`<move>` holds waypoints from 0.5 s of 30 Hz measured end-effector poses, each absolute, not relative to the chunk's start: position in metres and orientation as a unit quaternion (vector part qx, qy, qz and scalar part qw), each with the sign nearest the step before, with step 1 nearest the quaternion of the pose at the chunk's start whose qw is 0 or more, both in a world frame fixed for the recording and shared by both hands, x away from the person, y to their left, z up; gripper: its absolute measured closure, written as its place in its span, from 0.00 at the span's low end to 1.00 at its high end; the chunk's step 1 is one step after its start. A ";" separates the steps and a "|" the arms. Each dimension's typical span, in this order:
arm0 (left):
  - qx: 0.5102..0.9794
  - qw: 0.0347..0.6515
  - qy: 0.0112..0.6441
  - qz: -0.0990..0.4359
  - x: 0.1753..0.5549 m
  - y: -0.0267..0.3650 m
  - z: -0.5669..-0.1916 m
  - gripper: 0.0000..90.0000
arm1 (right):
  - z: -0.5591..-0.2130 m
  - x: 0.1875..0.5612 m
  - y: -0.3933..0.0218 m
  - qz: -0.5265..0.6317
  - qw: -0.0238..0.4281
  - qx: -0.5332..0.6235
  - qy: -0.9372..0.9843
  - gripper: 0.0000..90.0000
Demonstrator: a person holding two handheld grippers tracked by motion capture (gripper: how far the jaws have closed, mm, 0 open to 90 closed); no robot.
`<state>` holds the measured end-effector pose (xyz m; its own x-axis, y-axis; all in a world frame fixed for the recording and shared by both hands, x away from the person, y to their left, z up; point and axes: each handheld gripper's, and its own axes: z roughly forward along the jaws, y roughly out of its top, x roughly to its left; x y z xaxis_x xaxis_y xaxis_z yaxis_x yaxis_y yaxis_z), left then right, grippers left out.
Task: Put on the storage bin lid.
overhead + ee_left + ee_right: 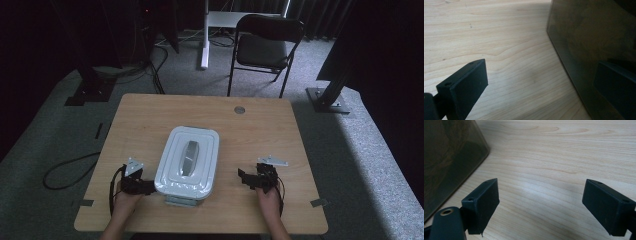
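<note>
Left tool [148, 187] wide, touching lidded box [187, 160] mid-worktop toward near edge | right tool [248, 178] wide, just beside | step: approach | next: close both on box sides.

A: The high view looks forward and down over the whole table [260, 125].

B: Each gripper view sits low, close above the wood, near the front edge. Both share the box [594, 50] with it.
</note>
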<state>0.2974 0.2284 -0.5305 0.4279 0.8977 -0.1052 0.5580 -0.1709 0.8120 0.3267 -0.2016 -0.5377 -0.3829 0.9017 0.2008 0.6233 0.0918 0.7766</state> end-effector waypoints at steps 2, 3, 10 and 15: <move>0.741 0.413 0.487 0.206 0.297 0.225 -0.530 0.01 | -0.538 0.326 -0.203 0.415 0.167 0.531 0.720 0.15; 0.743 0.413 0.485 0.205 0.296 0.223 -0.529 0.01 | -0.538 0.326 -0.203 0.415 0.167 0.531 0.720 0.15; 0.752 0.417 0.470 0.199 0.295 0.211 -0.527 0.01 | -0.537 0.326 -0.207 0.417 0.169 0.534 0.716 0.15; 0.756 0.415 0.461 0.207 0.294 0.208 -0.525 0.01 | -0.537 0.326 -0.208 0.417 0.171 0.533 0.716 0.15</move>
